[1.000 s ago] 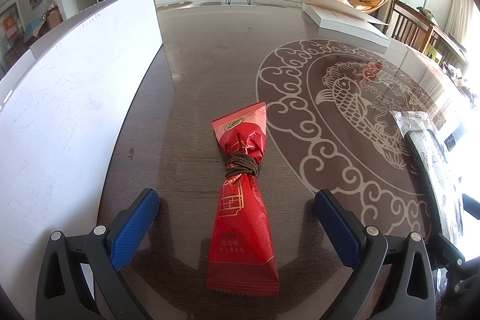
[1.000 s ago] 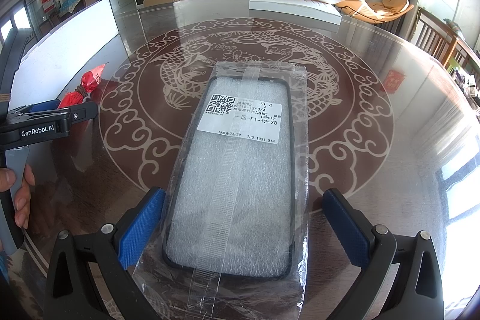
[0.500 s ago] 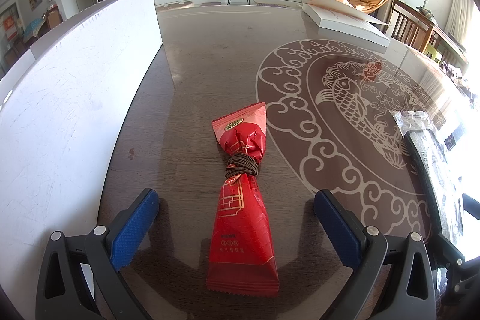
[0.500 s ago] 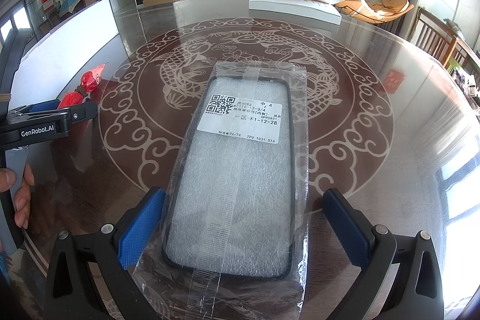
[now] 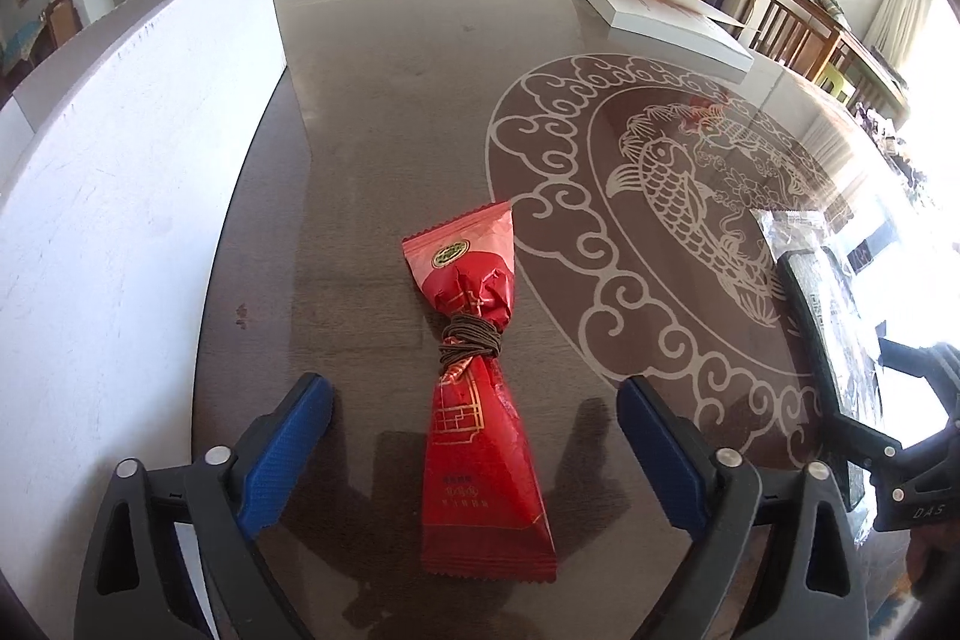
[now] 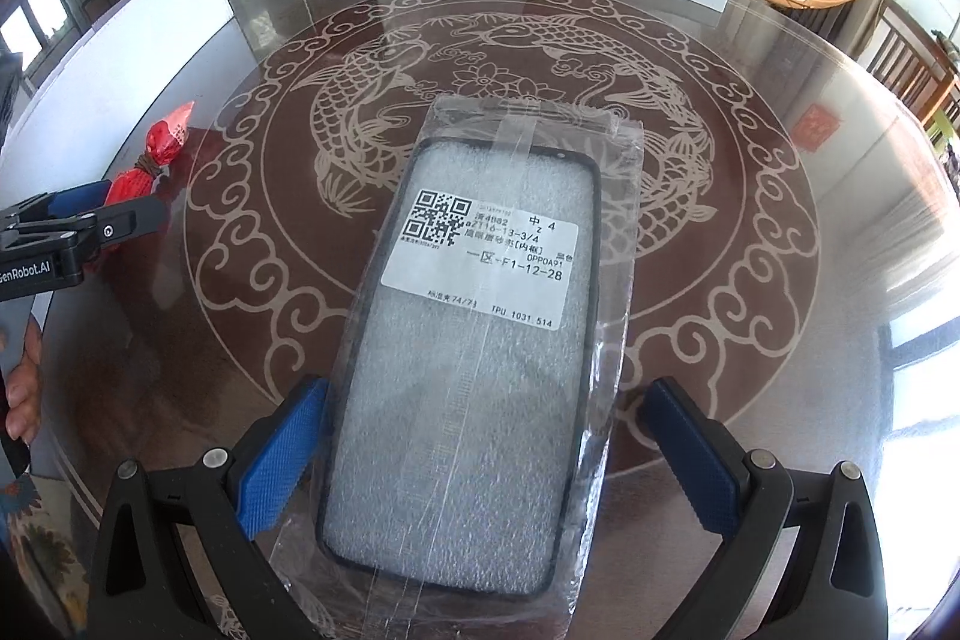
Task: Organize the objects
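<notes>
Left gripper: jaws apart and just closing; the blue pads stand clear of the packet on both sides.
Red snack packet: lies flat on the table, between the left jaws; its long axis points straight away from this gripper; a brown cord ties its middle.
Right gripper: jaws apart, not pressing.
Bagged phone case: flat between the right jaws, long axis leaning a little to the right.
Nearer hand: each gripper is nearer its own object, I judge.
</notes>
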